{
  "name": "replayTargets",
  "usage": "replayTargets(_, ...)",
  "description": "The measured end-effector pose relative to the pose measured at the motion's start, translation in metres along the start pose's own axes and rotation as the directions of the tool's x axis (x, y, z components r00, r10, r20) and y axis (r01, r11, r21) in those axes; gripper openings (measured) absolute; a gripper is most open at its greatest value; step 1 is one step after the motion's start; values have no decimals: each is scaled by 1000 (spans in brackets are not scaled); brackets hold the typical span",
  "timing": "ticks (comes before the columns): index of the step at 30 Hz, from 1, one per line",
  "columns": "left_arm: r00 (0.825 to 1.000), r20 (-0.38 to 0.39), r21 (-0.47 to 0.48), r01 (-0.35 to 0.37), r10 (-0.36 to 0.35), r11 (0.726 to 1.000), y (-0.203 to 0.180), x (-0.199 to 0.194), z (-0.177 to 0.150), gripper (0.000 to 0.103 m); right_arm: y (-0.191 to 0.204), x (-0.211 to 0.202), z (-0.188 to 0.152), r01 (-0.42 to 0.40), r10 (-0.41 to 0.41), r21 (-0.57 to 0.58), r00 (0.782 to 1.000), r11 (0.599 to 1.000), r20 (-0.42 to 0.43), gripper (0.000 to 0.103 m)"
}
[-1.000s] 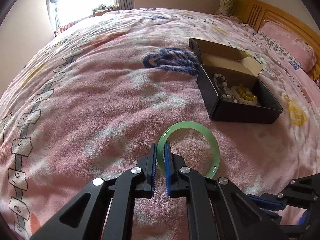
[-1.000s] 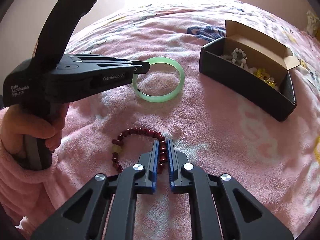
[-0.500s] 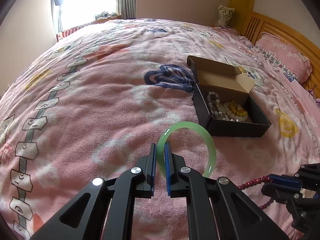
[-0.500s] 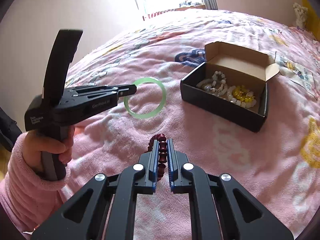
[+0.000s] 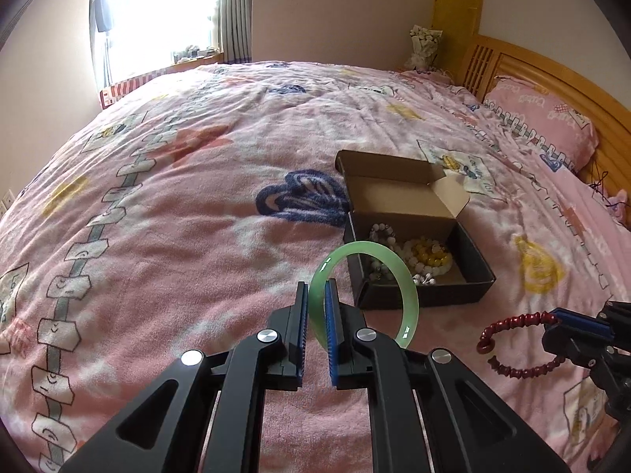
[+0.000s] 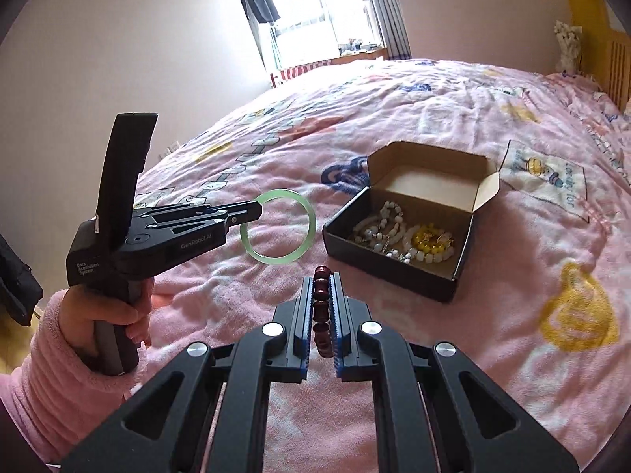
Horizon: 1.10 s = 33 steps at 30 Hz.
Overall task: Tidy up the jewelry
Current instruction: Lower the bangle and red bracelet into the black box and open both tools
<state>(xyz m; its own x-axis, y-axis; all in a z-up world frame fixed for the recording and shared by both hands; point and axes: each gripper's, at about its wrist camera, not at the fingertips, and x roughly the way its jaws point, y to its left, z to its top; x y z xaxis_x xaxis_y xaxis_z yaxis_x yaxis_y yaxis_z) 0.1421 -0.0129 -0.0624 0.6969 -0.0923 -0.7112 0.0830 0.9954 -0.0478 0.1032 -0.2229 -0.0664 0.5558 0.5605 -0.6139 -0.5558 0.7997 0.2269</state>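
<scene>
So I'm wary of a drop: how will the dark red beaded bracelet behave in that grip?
The dark red beaded bracelet probably hangs floppy: it bows from the right gripper. Rounded beads may slip. Likely light.

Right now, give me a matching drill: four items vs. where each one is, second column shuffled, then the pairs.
Items:
1. green bangle
2. dark red bead bracelet
3. yellow bead bracelet
4. black box

Places:
A. lying inside the box with the white beads
B. clamped in the right gripper, off the bed
C. sitting open on the pink blanket
D. clamped in the left gripper, held up in front of the box

Pairs: 1-D, 2-B, 3-A, 4-C
</scene>
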Motion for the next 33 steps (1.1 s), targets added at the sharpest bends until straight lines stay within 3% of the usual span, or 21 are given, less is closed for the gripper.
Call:
replayTargets(14, 997, 58, 20, 47, -48, 999, -17, -7, 43, 10, -16, -43, 62, 75, -75, 8, 988, 997, 136, 9)
replayTargets(23, 996, 54, 47, 76, -78, 996, -32, 13, 61, 11, -34, -16, 95, 111, -110, -2, 985, 994, 130, 9)
replayTargets(33, 994, 38, 47, 97, -99, 994, -39, 38, 71, 12, -63, 16, 99, 112, -119, 62, 985, 992, 123, 9)
